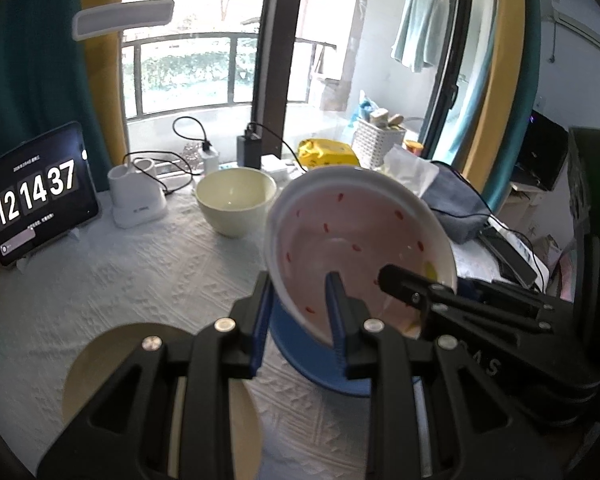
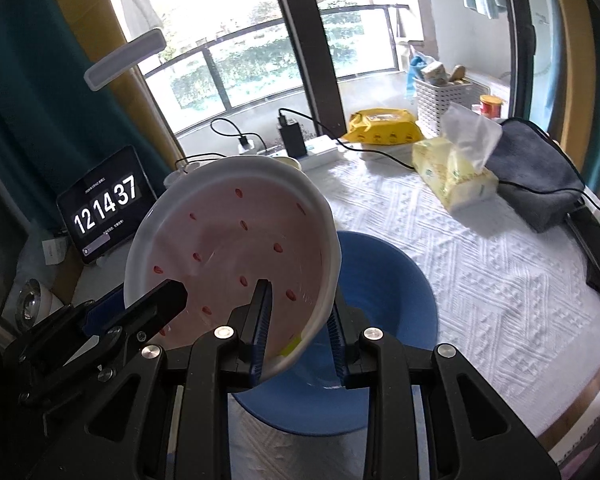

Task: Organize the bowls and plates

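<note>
both tools, left [image 1: 300, 320] and right [image 2: 298, 324], clamp opposite rims of tilted white red-speckled bowl [image 2: 236, 256] above blue bowl [image 2: 384, 280].

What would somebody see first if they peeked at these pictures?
First, the tilted pink bowl with red speckles, held up in the middle by both grippers, the left gripper and right gripper each straddling its rim. Right under it sits a blue bowl on the white tablecloth. At the back left, a tablet glows with big numbers 12 14 37.
</note>
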`<state>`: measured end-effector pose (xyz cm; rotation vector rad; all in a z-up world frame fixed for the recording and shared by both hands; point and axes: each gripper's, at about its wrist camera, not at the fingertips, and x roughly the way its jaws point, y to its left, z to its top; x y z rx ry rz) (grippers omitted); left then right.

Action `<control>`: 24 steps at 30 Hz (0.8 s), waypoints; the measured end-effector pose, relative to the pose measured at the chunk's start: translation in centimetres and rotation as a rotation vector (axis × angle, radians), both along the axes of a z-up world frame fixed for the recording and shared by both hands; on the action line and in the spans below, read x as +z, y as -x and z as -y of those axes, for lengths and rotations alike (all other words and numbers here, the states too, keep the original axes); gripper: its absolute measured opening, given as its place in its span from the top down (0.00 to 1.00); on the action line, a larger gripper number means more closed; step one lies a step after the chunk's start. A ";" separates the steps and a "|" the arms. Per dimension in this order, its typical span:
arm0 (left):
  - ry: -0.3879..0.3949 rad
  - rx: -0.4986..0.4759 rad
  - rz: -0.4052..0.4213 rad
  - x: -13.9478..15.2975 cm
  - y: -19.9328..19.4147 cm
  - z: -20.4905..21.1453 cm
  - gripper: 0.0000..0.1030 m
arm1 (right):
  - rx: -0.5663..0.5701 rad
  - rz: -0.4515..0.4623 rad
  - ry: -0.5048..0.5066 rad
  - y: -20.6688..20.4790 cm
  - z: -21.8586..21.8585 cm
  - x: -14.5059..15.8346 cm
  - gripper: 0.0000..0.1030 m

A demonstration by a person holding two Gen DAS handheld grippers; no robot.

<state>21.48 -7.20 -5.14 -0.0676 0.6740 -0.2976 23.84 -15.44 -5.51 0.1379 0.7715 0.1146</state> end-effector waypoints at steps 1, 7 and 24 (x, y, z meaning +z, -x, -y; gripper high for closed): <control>-0.001 -0.003 -0.001 0.0 0.2 0.3 0.74 | -0.004 -0.001 -0.001 0.1 0.2 -0.1 0.72; -0.006 -0.014 -0.019 -0.7 0.5 1.4 0.74 | -0.017 -0.014 -0.004 0.7 1.3 -0.8 0.72; -0.033 -0.014 -0.101 -3.9 -0.4 3.1 0.74 | -0.022 -0.094 -0.018 0.2 3.2 -4.2 0.72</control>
